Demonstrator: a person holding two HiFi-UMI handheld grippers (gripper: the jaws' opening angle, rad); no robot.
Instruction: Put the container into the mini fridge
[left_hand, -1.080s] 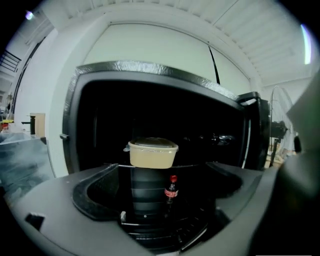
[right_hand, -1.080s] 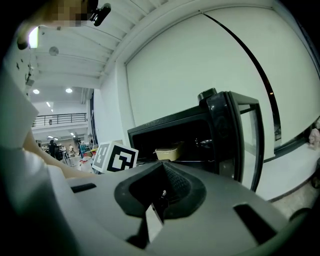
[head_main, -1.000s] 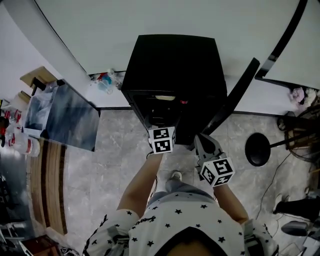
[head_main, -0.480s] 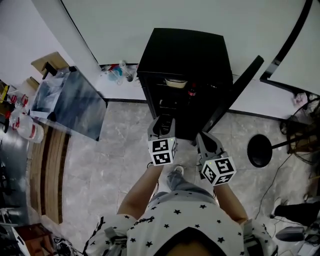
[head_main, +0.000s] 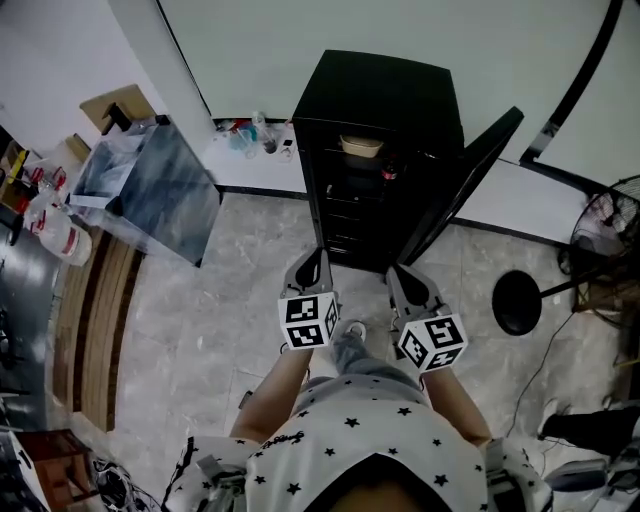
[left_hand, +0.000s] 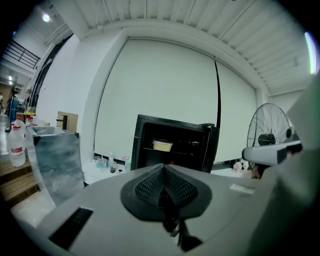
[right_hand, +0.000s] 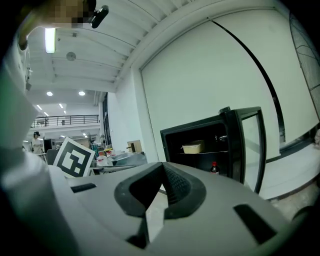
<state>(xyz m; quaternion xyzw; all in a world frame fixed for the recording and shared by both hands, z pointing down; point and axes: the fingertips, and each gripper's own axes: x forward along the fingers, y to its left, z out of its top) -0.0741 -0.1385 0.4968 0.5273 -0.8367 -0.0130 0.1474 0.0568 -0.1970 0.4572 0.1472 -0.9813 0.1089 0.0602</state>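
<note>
The black mini fridge (head_main: 385, 100) stands against the wall with its door (head_main: 470, 180) swung open to the right. A beige container (head_main: 361, 146) rests on its upper shelf and also shows as the container (left_hand: 162, 145) and the container (right_hand: 192, 147). My left gripper (head_main: 312, 268) hangs over the floor in front of the fridge; its jaws have just been closing and now stand shut with nothing between them, as the left gripper (left_hand: 163, 167) shows. Beside it my right gripper (head_main: 400, 278) is shut and empty too, its tips meeting in the right gripper view (right_hand: 162, 167).
A red-capped bottle (head_main: 388, 172) stands lower inside the fridge. A grey glass-topped table (head_main: 150, 190) and bottles (head_main: 60, 240) are at the left. A fan (head_main: 610, 215) and a round black stand base (head_main: 516, 300) are at the right. Small bottles sit on the white ledge (head_main: 250, 135).
Both grippers have drawn back from the fridge opening toward the person. The left one was reaching into the fridge and is now out over the floor. The container stays on the shelf.
</note>
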